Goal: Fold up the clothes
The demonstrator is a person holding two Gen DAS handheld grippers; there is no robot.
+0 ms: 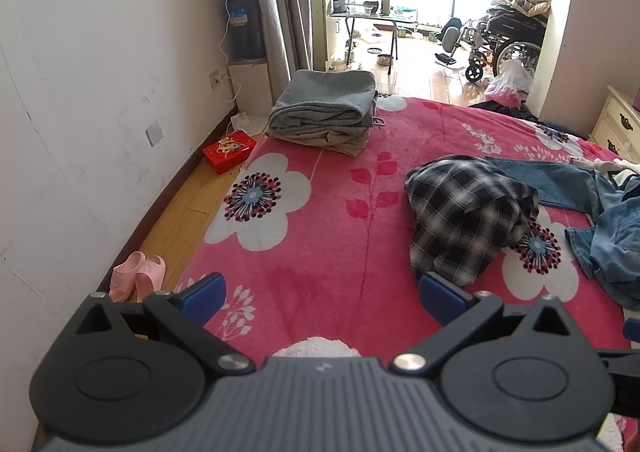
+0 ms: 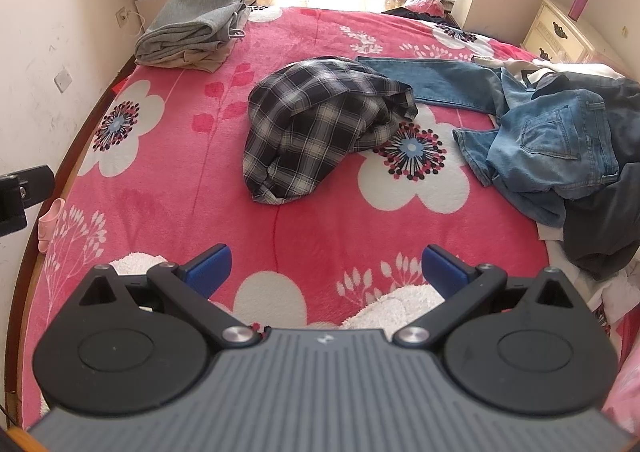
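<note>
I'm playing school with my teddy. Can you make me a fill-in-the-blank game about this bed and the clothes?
1. The crumpled shirt in the middle of the bed has a ____ pattern.
2. The folded pile has a ____ garment on top.
3. The blanket is pink with big white ____.
4. Both the left gripper and the right gripper are ____ and hold nothing.

Missing words: checked; grey; flowers; open

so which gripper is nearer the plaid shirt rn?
Left, narrowly. The left gripper has its right fingertip almost at the plaid shirt hem; the right gripper, also open, sits back with bare blanket between.
</note>
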